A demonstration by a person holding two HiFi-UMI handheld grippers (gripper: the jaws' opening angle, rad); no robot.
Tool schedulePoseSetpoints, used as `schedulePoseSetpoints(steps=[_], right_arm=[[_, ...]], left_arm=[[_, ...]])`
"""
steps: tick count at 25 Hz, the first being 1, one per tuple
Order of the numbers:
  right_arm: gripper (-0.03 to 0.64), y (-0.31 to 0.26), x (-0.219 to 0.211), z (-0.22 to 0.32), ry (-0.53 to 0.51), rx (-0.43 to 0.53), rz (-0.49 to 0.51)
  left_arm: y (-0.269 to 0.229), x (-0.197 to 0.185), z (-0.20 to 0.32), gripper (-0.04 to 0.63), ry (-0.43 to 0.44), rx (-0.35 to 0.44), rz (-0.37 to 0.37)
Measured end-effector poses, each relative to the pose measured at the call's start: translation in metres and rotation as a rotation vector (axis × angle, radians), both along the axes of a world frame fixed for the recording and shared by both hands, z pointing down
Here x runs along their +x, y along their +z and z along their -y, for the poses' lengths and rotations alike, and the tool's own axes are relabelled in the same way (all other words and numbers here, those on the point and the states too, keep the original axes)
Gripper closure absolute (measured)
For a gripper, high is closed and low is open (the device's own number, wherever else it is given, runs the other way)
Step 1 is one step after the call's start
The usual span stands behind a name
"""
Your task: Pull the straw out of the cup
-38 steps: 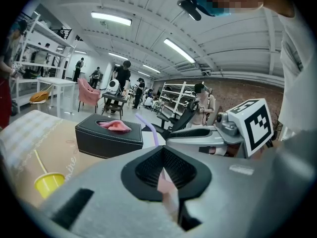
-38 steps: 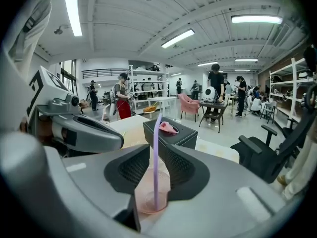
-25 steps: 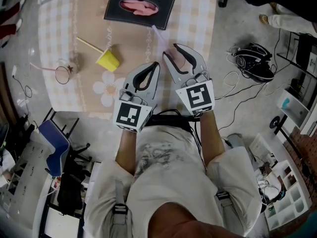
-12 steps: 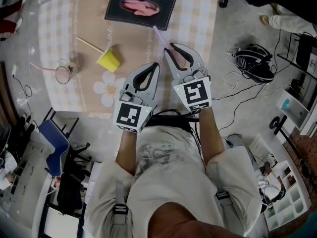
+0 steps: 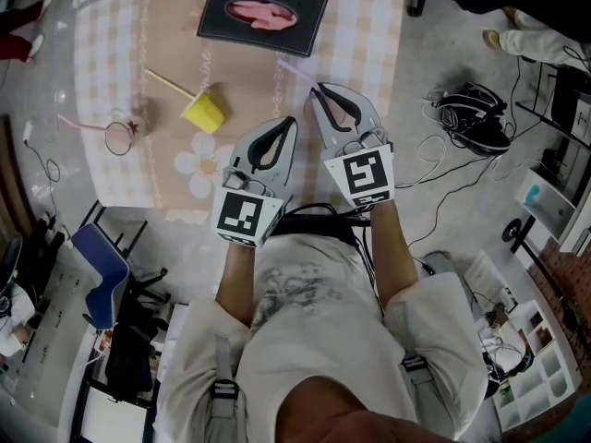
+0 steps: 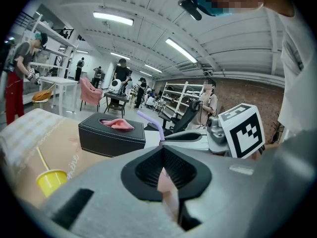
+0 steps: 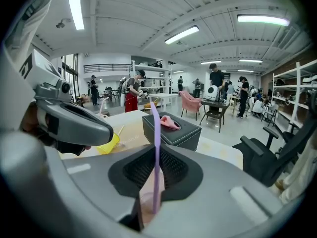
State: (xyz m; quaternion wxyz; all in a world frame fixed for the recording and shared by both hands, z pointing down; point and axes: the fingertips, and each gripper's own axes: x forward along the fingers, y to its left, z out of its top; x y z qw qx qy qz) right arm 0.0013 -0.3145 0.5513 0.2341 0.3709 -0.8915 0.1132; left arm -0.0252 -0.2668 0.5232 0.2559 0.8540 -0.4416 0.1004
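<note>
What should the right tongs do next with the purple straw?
Probably lift the right tongs gently straight up. Their jaws have just been closing and now pinch the purple straw, whose lower end is down in the pink cup, so a slow pull should slide it out.

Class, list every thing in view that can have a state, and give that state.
right tool: jaws just closing, shut on the straw
purple straw: clamped between the tips
left tool: shut
yellow cup: thin straw in it
clear cup: pink straw in it
tissue box: pink tissue sticking out
</note>
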Motion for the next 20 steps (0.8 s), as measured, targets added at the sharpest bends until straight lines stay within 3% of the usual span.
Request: schedulePoseSetpoints(steps=[20], right_arm=[[0.583, -0.042, 0.02, -0.017, 0.059, 0.063, 0.038]], left_arm=[[-0.039, 0.011, -0.01, 0.591, 0.027, 0.077, 0.002]])
